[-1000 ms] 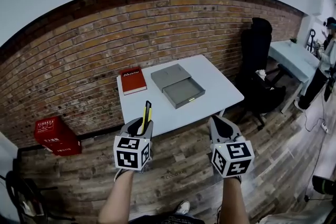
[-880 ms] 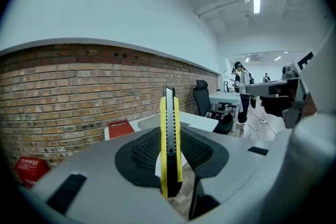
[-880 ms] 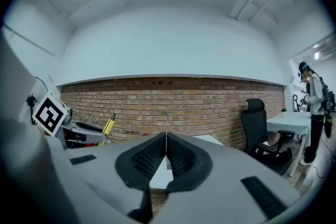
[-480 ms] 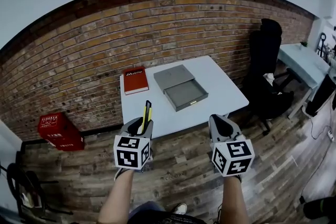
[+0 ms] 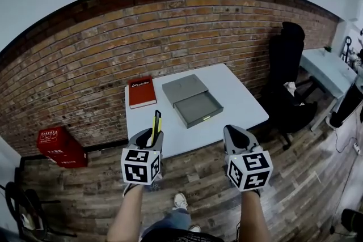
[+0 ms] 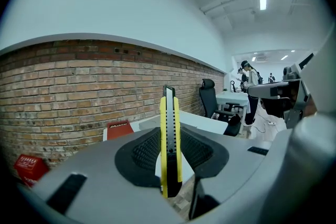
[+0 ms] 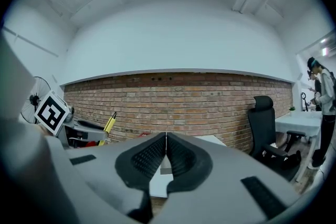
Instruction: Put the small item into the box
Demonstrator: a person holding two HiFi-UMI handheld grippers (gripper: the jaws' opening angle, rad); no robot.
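Head view: my left gripper (image 5: 150, 138) and right gripper (image 5: 233, 136) hang low in the frame, below the white table (image 5: 241, 100). The grey box (image 5: 191, 100), seemingly open, sits mid-frame.

Left gripper view: my jaws clamp the yellow knife (image 6: 169, 139) upright, centre frame.

Right gripper view: my jaws are pressed together, nothing between them.

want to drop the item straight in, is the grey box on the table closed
No, the grey box on the white table stands open, its tray slid out toward the person.
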